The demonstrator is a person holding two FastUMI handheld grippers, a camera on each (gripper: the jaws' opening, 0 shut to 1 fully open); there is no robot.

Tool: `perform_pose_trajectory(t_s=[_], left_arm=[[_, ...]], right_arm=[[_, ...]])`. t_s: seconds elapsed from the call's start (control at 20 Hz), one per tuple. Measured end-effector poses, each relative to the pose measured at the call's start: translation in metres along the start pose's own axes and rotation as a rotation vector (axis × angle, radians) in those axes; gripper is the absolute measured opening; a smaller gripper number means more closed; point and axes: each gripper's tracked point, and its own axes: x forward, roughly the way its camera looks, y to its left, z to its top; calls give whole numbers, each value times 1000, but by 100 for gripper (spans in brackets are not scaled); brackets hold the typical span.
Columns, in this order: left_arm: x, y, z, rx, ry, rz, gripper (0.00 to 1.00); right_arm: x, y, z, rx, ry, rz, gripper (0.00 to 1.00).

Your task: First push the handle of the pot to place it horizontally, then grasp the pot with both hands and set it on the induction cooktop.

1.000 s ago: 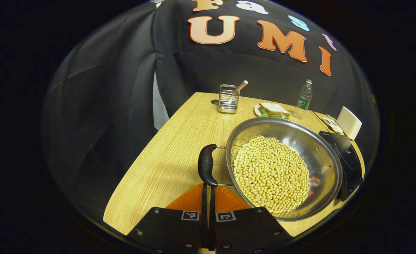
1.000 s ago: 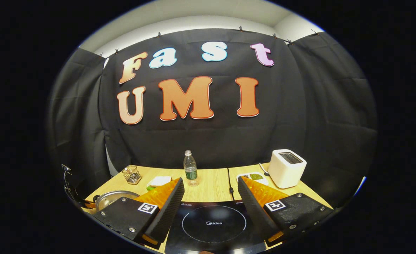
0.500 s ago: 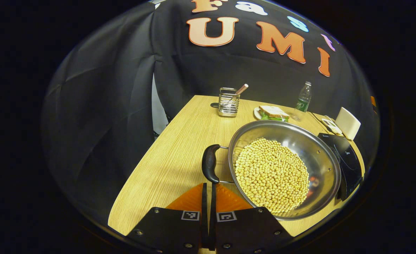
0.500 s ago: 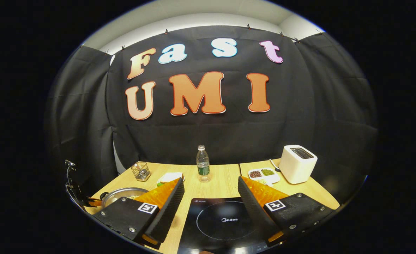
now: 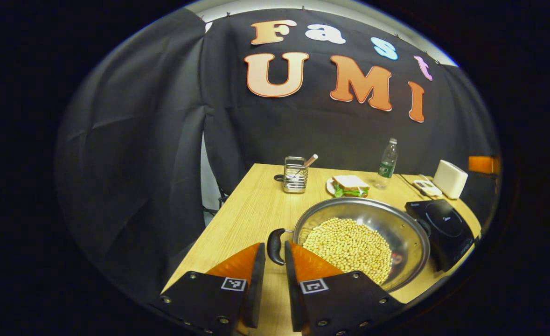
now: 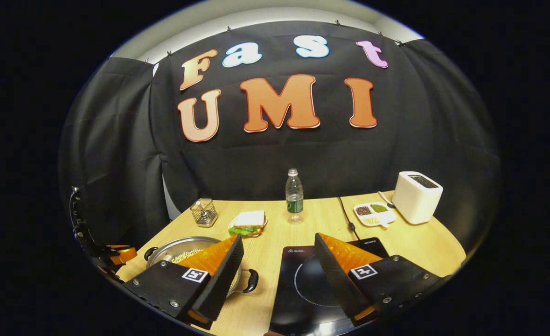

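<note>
The left gripper point(image 5: 275, 261) has its fingers a little apart, lined up with the pot's near handle point(image 5: 273, 245), likely ready to grab it. The right gripper point(image 6: 279, 261) is wide apart, holding nothing. The pot point(image 5: 396, 224) of beans sits on the table point(image 5: 237, 224), left of the cooktop point(image 5: 442, 224). Farther back stand a sandwich point(image 5: 349, 184) and bottle point(image 5: 386, 163).

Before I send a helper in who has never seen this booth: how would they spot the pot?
Start at the wooden table and find the flat black induction cooktop near its front edge. Beside it stands the pot, a wide shiny steel bowl with a black handle on either side, and it alone is full of pale yellow beans.
</note>
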Motion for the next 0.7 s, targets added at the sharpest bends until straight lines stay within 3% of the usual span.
perform_pose_trajectory(t_s=[0.05,0.2,0.7], left_arm=[[2,-5,-1,-7,-3,-16,31],[13,-6,-1,40,-8,-19,93],[59,-8,-37,8,124,-75,92]], right_arm=[[6,6,-9,-6,19,4,95],[22,24,-41,-2,91,26,95],[76,56,-129,-23,283,2,96]])
